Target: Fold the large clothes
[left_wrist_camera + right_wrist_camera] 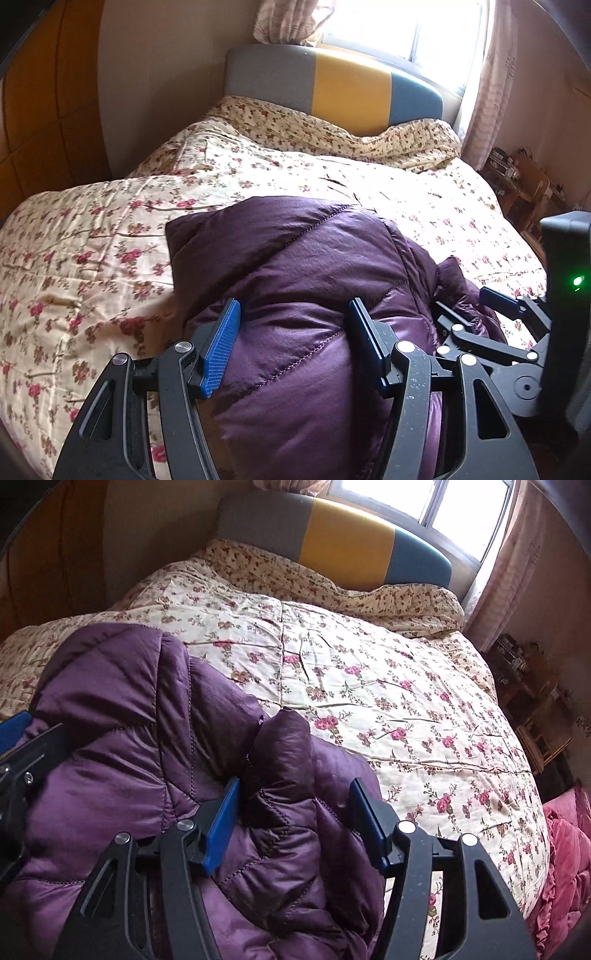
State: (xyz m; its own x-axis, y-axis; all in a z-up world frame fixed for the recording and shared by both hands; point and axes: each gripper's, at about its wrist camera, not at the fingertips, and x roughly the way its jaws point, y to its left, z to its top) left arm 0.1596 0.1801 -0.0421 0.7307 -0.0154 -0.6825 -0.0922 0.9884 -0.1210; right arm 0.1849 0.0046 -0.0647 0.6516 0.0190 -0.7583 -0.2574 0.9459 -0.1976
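Jacket [295, 295], purple, quilted and puffy, lies bunched on the floral quilt [92, 258] that covers the bed. Taking the jacket as reference: the headboard [351, 92] with grey, yellow and blue panels stands well beyond its far edge, under a bright window [399, 26]; a strip of finer-print floral bedding [332, 133] lies between the jacket and that headboard

Left gripper [293, 347]: jaws spread wide, blue pads to either side of a rounded bulge of the jacket. Fabric fills the gap between them, but the pads are not closed on it; whether they touch the cloth cannot be told. Released state

Right gripper [293, 823]: jaws likewise spread wide, straddling a crumpled dark fold at the jacket's right-hand edge. Left pad sits against a seam crease, right pad at the border where jacket meets quilt. Not clamped

In the left wrist view the right gripper [495, 317] shows just right of the jacket, a green light lit on its body. In the right wrist view part of the left gripper [14, 746] shows at the jacket's left side

Pink ruffled fabric [565, 849] lies well to the right of the jacket, past the quilt's edge. Wooden furniture [535, 701] stands further right, near the curtain [509, 561]
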